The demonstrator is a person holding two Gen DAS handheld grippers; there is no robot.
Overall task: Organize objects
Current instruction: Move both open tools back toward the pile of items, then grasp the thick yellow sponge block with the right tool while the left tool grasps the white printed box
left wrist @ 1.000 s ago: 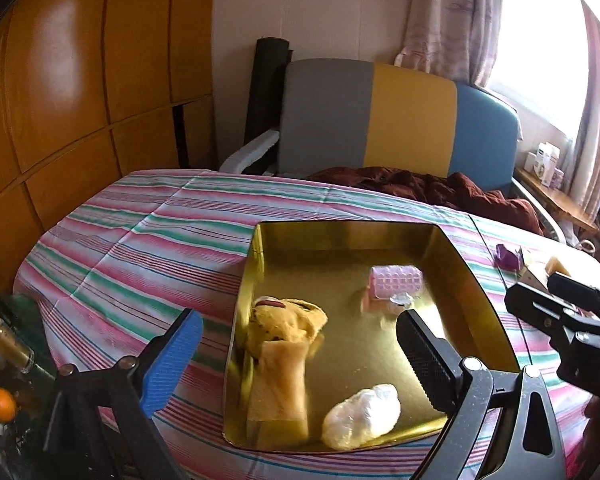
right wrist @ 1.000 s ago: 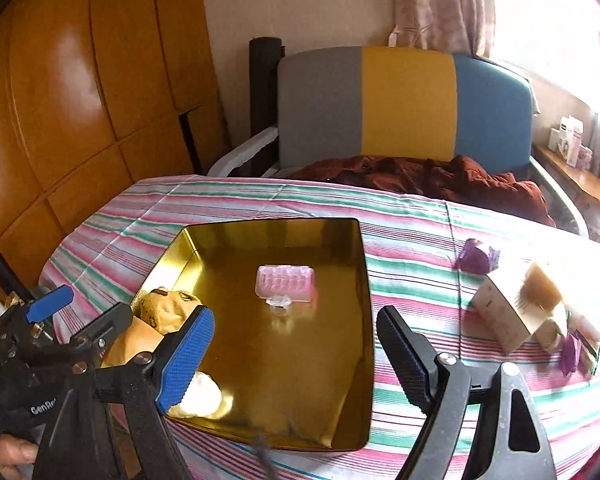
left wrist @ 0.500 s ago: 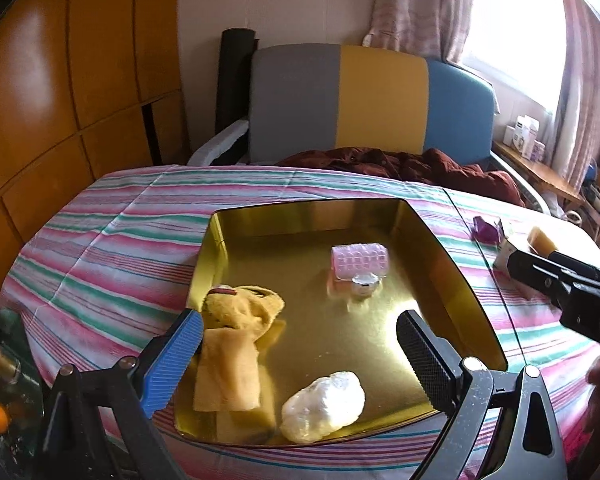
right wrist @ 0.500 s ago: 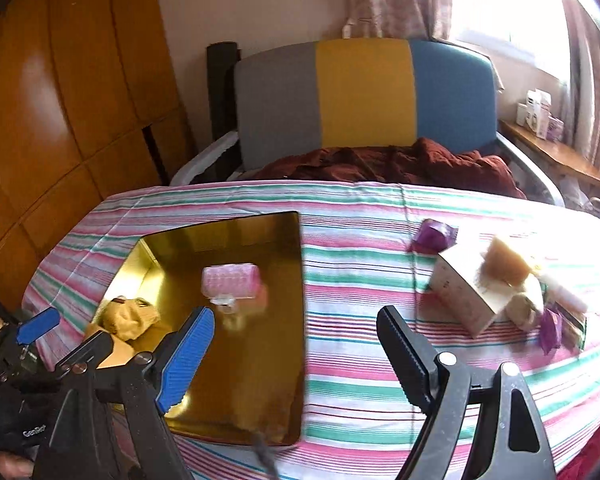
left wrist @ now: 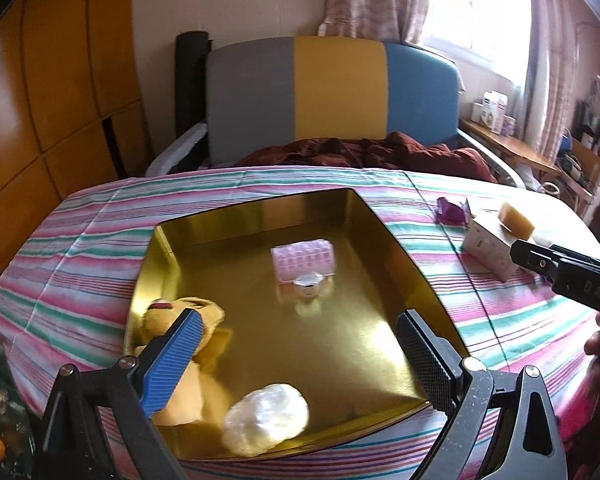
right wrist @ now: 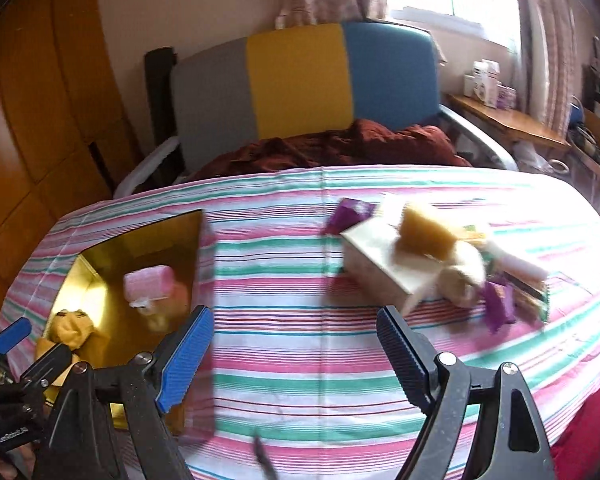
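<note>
On the striped-cloth counter [right wrist: 300, 344], the shallow gold metal tray [left wrist: 396, 256] already holds a pink ridged plastic roller [left wrist: 303, 258], a tan plush toy [left wrist: 188, 320] and a white crumpled wad [left wrist: 266, 418]. Right of the tray, well apart, lies a cluster: a white cardboard box [right wrist: 384, 268] with a yellow sponge block [right wrist: 424, 230] resting on it. The sponge looks light, soft and squashy; gripping its two broad sides should hold it. Both the left gripper [left wrist: 296, 356] and right gripper [right wrist: 294, 354] hover empty, jaws spread wide.
</note>
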